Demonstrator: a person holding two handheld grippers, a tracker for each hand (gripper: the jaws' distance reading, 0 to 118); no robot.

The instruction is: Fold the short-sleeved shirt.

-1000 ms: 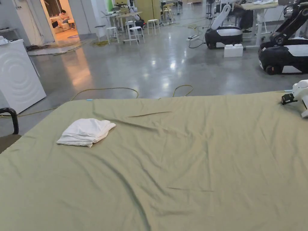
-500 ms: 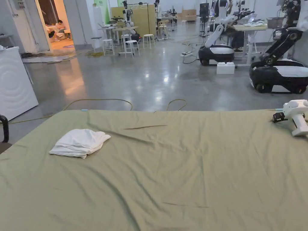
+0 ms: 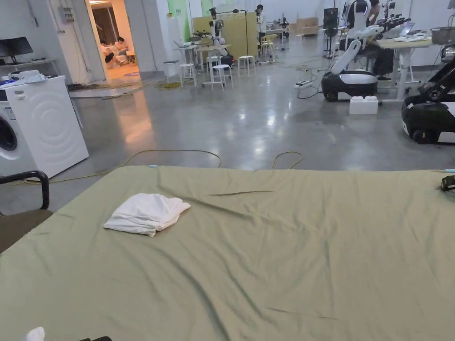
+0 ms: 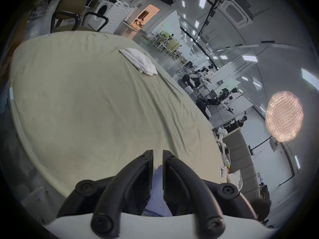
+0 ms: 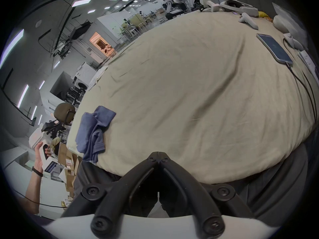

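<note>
A crumpled blue short-sleeved shirt (image 5: 93, 130) lies on the green-sheeted table (image 5: 189, 87) at its near left edge, partly hanging over. A hand (image 5: 38, 154) to its left holds a white device, apart from the shirt. My left gripper (image 4: 158, 154) has its jaws a narrow gap apart, and blue cloth (image 4: 158, 177) shows through that gap. My right gripper (image 5: 158, 154) hovers at the near edge, shut and empty. A folded white cloth (image 3: 146, 214) rests on the table (image 3: 289, 257) at the far left; it also shows as the white cloth (image 4: 139, 62).
A phone (image 5: 274, 48) with a cable and white controllers (image 5: 248, 21) lie along the table's right side. A washing machine (image 3: 40, 124) and a chair (image 3: 26, 208) stand to the left. Cardboard boxes (image 5: 67, 158) sit below the near left corner. Wheeled robots (image 3: 351, 82) stand beyond.
The head camera has turned left, so the white device at the right edge has left the picture. A white bit has come into the bottom left corner. Nothing on the table has moved.
</note>
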